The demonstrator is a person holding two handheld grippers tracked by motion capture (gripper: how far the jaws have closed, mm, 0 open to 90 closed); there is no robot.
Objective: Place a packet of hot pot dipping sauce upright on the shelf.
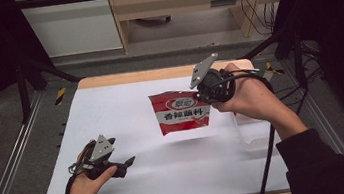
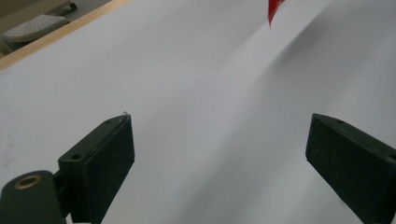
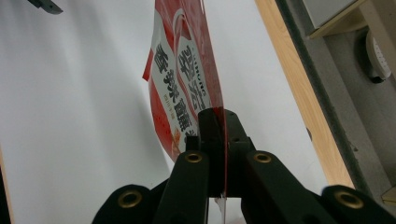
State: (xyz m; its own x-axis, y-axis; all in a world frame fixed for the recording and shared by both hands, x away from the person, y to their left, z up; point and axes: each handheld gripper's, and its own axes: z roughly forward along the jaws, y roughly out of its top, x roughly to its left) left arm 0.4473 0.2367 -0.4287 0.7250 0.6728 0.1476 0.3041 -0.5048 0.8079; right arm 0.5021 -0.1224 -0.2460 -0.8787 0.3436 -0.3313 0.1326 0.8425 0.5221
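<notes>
High view: right tongs (image 1: 205, 91) clamp the red printed foil snack packet (image 1: 180, 111) aloft; left tongs (image 1: 124, 165) gape, down-left of it, over the white tabletop (image 1: 170, 173).

Bright centre, dark edges (soft shadows), slightly blurry

In my left gripper view the red packet (image 2: 273, 10) is cut off at the top edge. At right of the high view, a clear container (image 1: 254, 131) is too faint to identify.
</notes>
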